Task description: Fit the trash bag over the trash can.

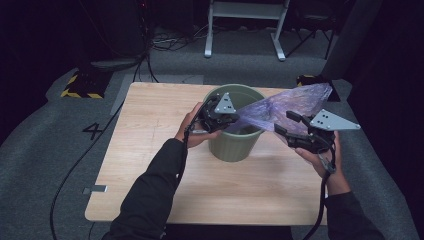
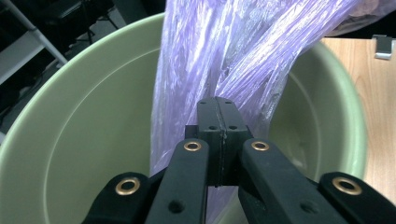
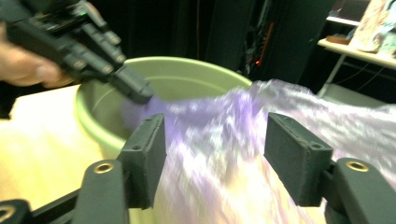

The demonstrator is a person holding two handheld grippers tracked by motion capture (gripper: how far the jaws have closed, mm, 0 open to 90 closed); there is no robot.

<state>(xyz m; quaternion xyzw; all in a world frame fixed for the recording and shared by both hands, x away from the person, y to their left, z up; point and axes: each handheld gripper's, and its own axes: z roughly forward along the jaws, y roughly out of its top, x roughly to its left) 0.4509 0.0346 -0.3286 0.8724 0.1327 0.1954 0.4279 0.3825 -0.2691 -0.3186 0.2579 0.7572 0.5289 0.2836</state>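
Left gripper [image 2: 217, 105] clamped on purple bag [image 1: 280, 107] over green bin [image 1: 235, 145]; right gripper [image 1: 287, 125], at bin's 3 o'clock, jaws apart, bag between them unpinched.

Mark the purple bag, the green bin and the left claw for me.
purple bag [image 1: 295, 102]: high view, on the stretched film past the bin.
green bin [image 1: 235, 146]: high view, on its outer front wall.
left claw [image 2: 220, 122]: left gripper view, between its tips, shut on the purple bag.
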